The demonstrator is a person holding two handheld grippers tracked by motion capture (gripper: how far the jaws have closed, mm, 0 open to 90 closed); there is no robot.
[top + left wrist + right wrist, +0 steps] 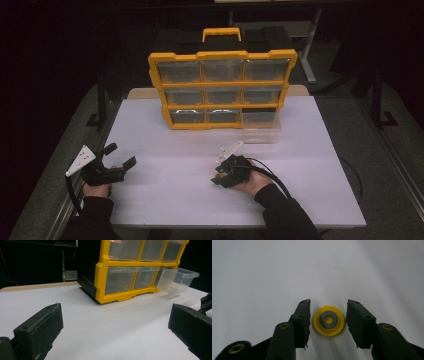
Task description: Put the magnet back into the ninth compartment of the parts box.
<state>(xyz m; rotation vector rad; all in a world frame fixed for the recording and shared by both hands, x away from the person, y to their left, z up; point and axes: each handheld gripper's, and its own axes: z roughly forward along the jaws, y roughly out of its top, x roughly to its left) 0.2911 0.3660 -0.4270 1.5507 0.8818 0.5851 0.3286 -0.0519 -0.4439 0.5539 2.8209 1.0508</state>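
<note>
We note the right gripper pointed down at the white table, its jaws parted on either side of a small yellow disc that carries a grey ring on top; the disc lies flat on the table between the two jaws, with the right jaw about touching its rim and a thin gap on the left, so we judge it not yet clamped. In the high view this gripper sits near the front middle of the table, in the person's right hand. We judge the disc to be light, stiff moulded plastic with a smooth rim, likely to skid or flip up if squeezed off-centre; the best hold looks to be across its widest line, jaws low against the table so the pads meet the rim squarely. The left gripper rests at the table's left front with its jaws wide apart and nothing between them. At the back stands a yellow drawer cabinet, upright, and its bottom right clear drawer is pulled out and tipped down toward the table, which we take as the probable place for the disc.
</note>
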